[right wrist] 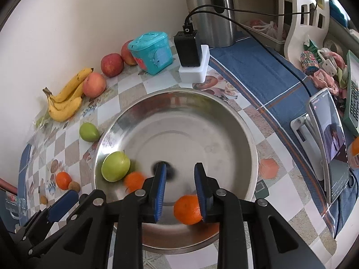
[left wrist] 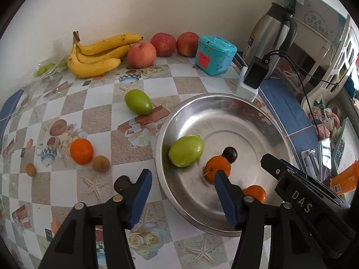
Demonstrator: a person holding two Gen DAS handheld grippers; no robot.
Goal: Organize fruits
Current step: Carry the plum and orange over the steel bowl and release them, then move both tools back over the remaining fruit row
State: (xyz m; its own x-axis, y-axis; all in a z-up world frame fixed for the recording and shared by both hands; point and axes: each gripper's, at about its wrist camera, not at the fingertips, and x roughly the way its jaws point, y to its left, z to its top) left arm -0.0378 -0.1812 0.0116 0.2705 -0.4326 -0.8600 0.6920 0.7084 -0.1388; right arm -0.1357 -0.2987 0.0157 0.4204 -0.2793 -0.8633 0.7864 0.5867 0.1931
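A steel bowl (left wrist: pixel 224 95) (right wrist: pixel 179 90) holds a green fruit (left wrist: pixel 186 151) (right wrist: pixel 115 165), a mandarin (left wrist: pixel 216 165) (right wrist: pixel 134 180), a dark plum (left wrist: pixel 230 154) (right wrist: pixel 171 172) and a second mandarin (left wrist: pixel 255 192) (right wrist: pixel 186 209). The plum and first mandarin look blurred in the right wrist view. My left gripper (left wrist: pixel 182 180) hangs over the bowl's left rim, open and empty. Over the bowl's near side, my right gripper (right wrist: pixel 180 168) (left wrist: pixel 272 165) has its jaws close together, gripping nothing; the second mandarin lies beneath its right finger.
On the checked tablecloth lie a green fruit (left wrist: pixel 138 102), a mandarin (left wrist: pixel 81 151) and two small brown fruits (left wrist: pixel 101 163). Bananas (left wrist: pixel 96 56) and apples (left wrist: pixel 141 53) line the wall. A teal box (left wrist: pixel 214 55), charger (left wrist: pixel 253 76), kettle (left wrist: pixel 271 33) and phone (right wrist: pixel 329 143) stand right.
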